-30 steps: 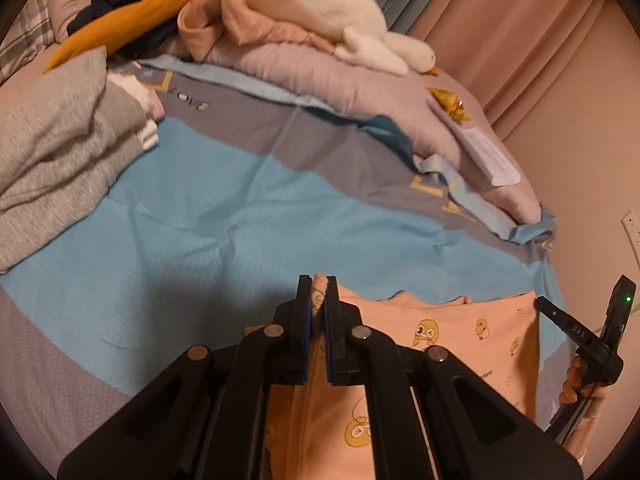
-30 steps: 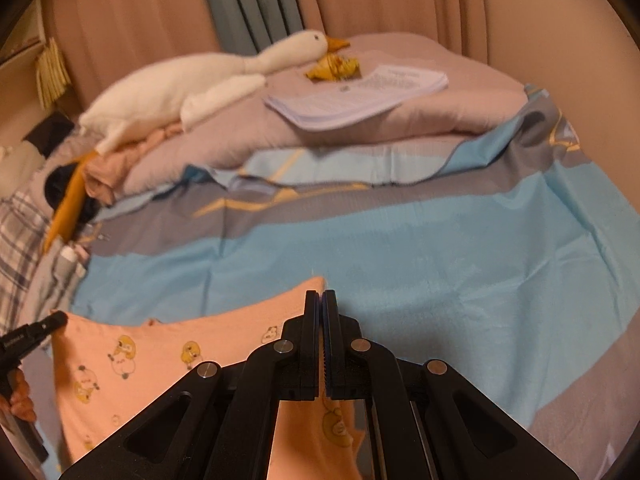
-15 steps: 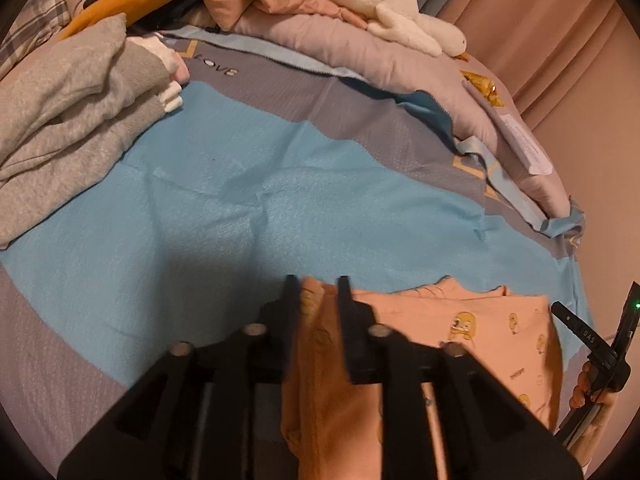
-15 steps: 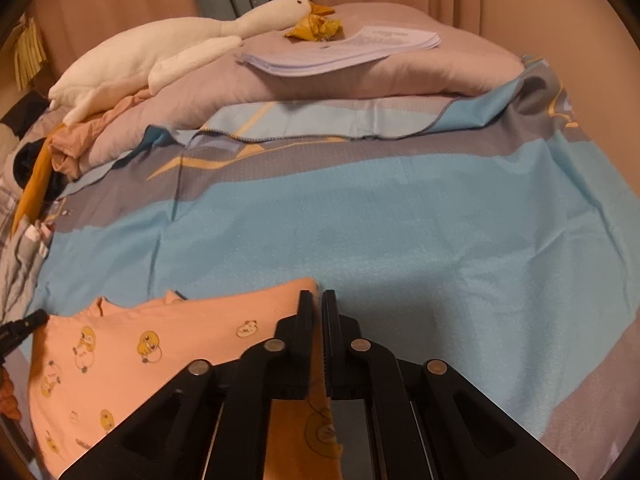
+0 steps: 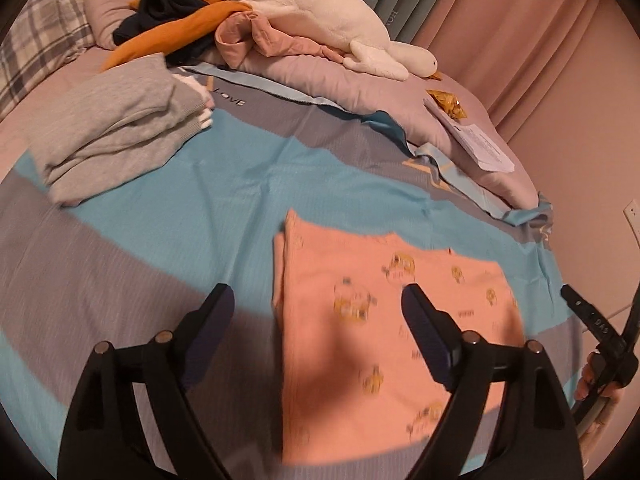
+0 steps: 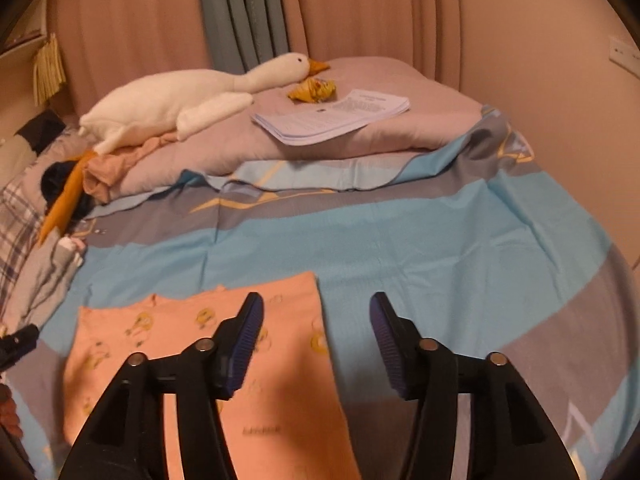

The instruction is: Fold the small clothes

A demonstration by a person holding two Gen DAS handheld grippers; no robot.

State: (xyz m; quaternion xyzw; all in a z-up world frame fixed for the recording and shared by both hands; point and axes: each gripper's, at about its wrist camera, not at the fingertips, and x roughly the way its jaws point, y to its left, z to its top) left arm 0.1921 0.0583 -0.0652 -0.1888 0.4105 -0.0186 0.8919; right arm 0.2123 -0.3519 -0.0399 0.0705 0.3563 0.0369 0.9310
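A small peach garment (image 5: 360, 344) printed with yellow ducks lies flat and folded on the blue and grey bedsheet (image 5: 192, 184). In the left wrist view my left gripper (image 5: 318, 300) hovers above the garment's left edge, its jaws opening wide with nothing between the pads. In the right wrist view the same peach garment (image 6: 200, 352) lies below my right gripper (image 6: 316, 308), whose jaws are also opening above its right edge, gripping nothing. The right gripper's tip (image 5: 588, 316) and a hand show at the left wrist view's right border.
A folded grey garment (image 5: 116, 136) lies at the left. At the back sit a heap of dark, orange and pink clothes (image 5: 192, 36), a white plush goose (image 6: 192, 96), a stack of papers (image 6: 332, 116) on a mauve duvet, and curtains (image 6: 248, 12) behind.
Both grippers let go of the peach garment's edge, opened their jaws and drew back and up. The garment now lies flat on the sheet.
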